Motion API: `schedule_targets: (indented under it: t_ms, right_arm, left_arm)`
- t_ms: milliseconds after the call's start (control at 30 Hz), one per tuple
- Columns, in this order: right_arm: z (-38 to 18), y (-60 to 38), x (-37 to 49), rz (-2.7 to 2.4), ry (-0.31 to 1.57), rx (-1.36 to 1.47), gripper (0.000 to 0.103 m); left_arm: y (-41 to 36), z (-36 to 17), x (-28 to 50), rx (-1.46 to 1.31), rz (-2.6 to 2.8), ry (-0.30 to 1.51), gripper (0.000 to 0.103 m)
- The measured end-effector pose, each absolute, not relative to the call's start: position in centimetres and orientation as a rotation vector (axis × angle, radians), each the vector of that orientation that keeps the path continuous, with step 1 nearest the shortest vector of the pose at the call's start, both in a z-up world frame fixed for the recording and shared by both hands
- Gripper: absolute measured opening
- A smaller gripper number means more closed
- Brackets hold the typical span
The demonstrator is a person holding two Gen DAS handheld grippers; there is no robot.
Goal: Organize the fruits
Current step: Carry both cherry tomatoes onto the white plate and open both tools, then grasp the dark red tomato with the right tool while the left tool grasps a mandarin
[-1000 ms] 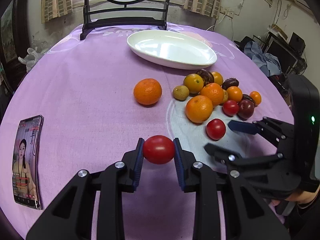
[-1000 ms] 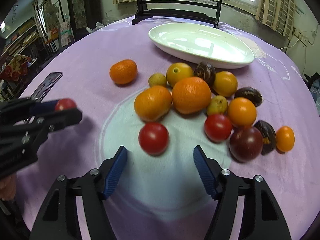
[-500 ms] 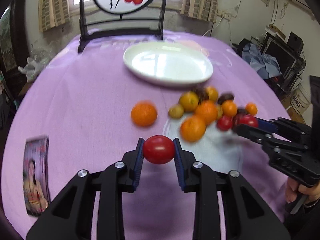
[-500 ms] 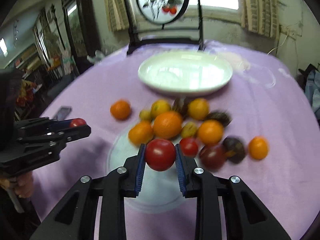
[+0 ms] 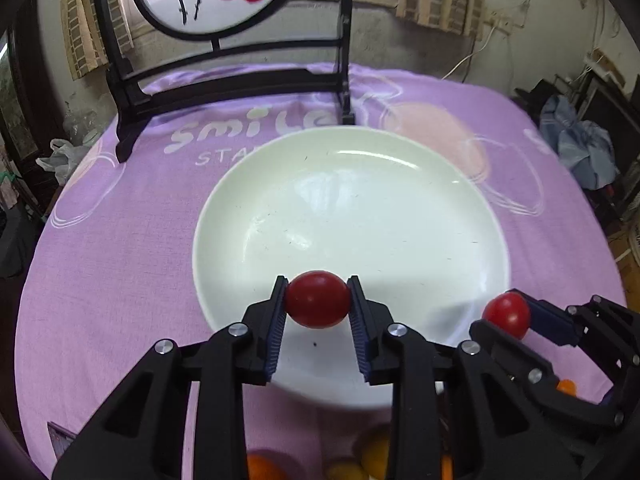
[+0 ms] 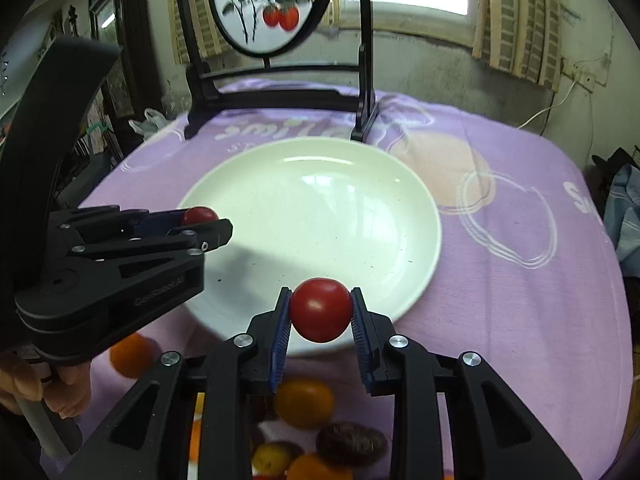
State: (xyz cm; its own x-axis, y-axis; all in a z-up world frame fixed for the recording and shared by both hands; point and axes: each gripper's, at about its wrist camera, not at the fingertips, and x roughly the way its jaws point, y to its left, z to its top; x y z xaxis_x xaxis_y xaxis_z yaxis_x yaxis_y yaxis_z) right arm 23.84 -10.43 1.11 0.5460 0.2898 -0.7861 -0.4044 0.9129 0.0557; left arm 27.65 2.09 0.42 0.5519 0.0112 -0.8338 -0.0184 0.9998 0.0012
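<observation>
My left gripper (image 5: 317, 300) is shut on a red tomato (image 5: 317, 299) and holds it above the near rim of the white plate (image 5: 360, 208). My right gripper (image 6: 321, 310) is shut on a second red tomato (image 6: 321, 309) over the plate's (image 6: 320, 200) near edge. The right gripper and its tomato (image 5: 506, 314) show at the lower right of the left wrist view; the left gripper and its tomato (image 6: 199, 215) show at the left of the right wrist view. The plate holds nothing.
Oranges (image 6: 130, 354), a yellow fruit (image 6: 304, 402) and a dark fruit (image 6: 352, 442) lie on the purple cloth (image 6: 500, 280) below the grippers. A black stand with a round painted panel (image 5: 224, 80) rises behind the plate. A phone corner (image 5: 60, 436) shows lower left.
Both grippers have carried their tomatoes forward from the fruit pile to the plate's near rim. One second ago the right gripper was open over a tomato; it then closed on it.
</observation>
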Motion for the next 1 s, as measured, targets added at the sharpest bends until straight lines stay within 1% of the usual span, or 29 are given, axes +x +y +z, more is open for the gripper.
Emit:
schedule_targets:
  t_ms: [100, 133, 167, 200, 233, 267, 333, 367, 433, 567, 633, 767, 1000]
  right_arm:
    - [-0.8, -9.3, 25.0, 0.413, 0.960, -0.152, 0.031]
    - [-1.3, -9.0, 25.3, 0.414, 0.970, -0.158, 0.035]
    - [-1.7, -8.8, 25.4, 0.416, 0.977, -0.164, 0.047]
    - [-1.9, -8.7, 25.4, 0.410, 0.979, -0.169, 0.054]
    - [-1.7, -8.7, 25.2, 0.403, 0.972, -0.169, 0.061]
    - [-1.4, -9.0, 24.8, 0.397, 0.947, -0.165, 0.062]
    - [-0.5, -9.5, 24.0, 0.398, 0.928, -0.168, 0.061]
    - [0.0, -10.0, 23.3, 0.401, 0.920, -0.162, 0.062]
    - [1.0, -11.3, 21.8, 0.401, 0.900, -0.142, 0.062]
    - [2.5, -14.0, 18.1, 0.392, 0.856, -0.110, 0.066]
    - [2.6, -15.2, 16.2, 0.379, 0.844, -0.114, 0.067]
    - [2.1, -17.3, 11.8, 0.361, 0.827, -0.112, 0.071]
    - [-0.6, -18.0, 6.8, 0.372, 0.865, -0.092, 0.072]
  left_arm:
    - [2.1, -1.3, 29.1, -0.014, 0.020, 1.034, 0.030]
    - [2.2, -1.8, 29.3, -0.016, 0.024, 1.043, 0.031]
    - [2.2, -2.0, 29.3, -0.018, 0.026, 1.048, 0.040]
    - [2.2, -2.0, 29.3, -0.019, 0.034, 1.051, 0.055]
    - [2.3, -1.8, 28.9, -0.017, 0.043, 1.043, 0.062]
    - [2.4, -1.4, 28.5, -0.017, 0.048, 1.028, 0.067]
    - [2.4, -0.1, 27.2, -0.015, 0.050, 0.999, 0.071]
    - [2.5, 0.4, 26.6, -0.015, 0.056, 0.994, 0.075]
    - [2.7, 1.7, 24.7, -0.031, 0.058, 0.972, 0.077]
    - [2.4, 3.7, 19.7, -0.013, 0.043, 0.896, 0.088]
    - [2.3, 3.8, 17.3, -0.009, 0.037, 0.876, 0.088]
    - [2.2, 2.6, 12.7, -0.028, 0.013, 0.881, 0.089]
    - [2.2, -0.5, 8.1, -0.007, 0.023, 0.912, 0.089]
